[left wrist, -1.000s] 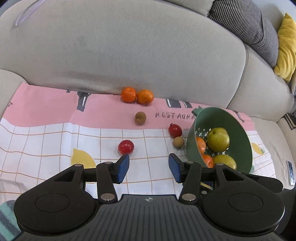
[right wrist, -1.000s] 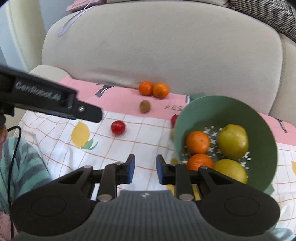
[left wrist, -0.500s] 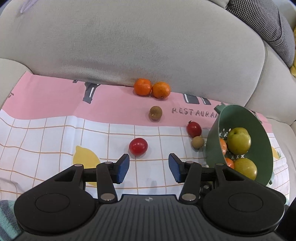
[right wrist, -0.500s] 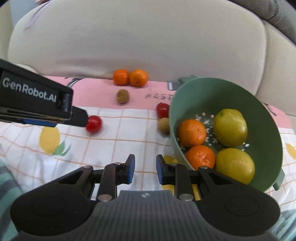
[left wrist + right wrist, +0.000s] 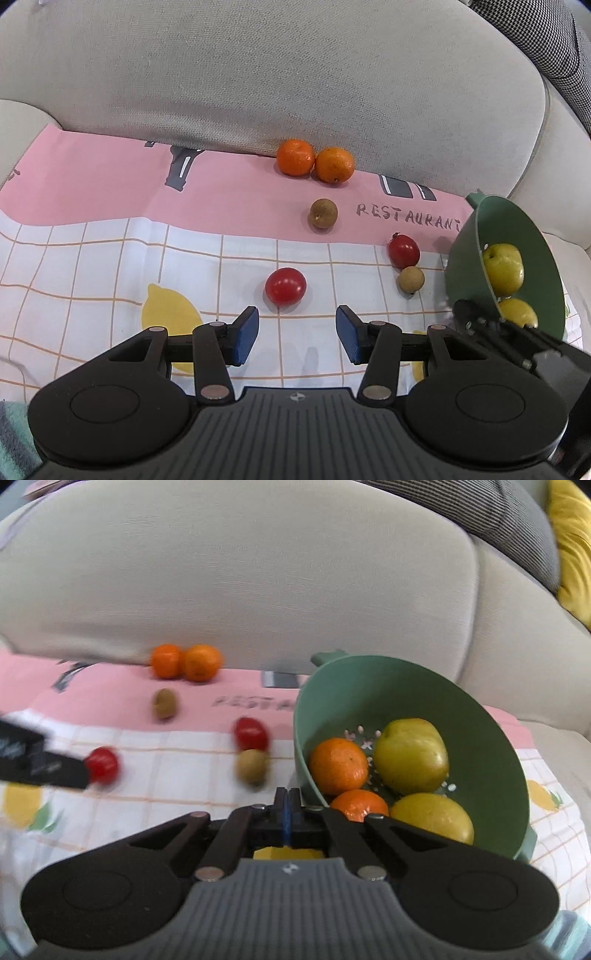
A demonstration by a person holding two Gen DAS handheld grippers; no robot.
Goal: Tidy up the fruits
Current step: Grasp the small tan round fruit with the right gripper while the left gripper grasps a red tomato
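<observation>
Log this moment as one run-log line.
left tongs: open, facing red tomato | right tongs: shut, empty, beside green colander | loose fruit on cloth

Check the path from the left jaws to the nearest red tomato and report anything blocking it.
Nothing visible blocks it. The left gripper is open, and only bare cloth lies between it and the red tomato just ahead.

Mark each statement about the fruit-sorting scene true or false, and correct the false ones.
1. The left gripper is open. True.
2. The green colander holds two oranges and two yellow-green fruits. True.
3. The right gripper is wide open. False: its fingers are shut together.
4. The two oranges by the sofa back lie far apart. False: they sit side by side, touching.
5. The nearest red tomato is inside the colander. False: it lies on the cloth.
</observation>
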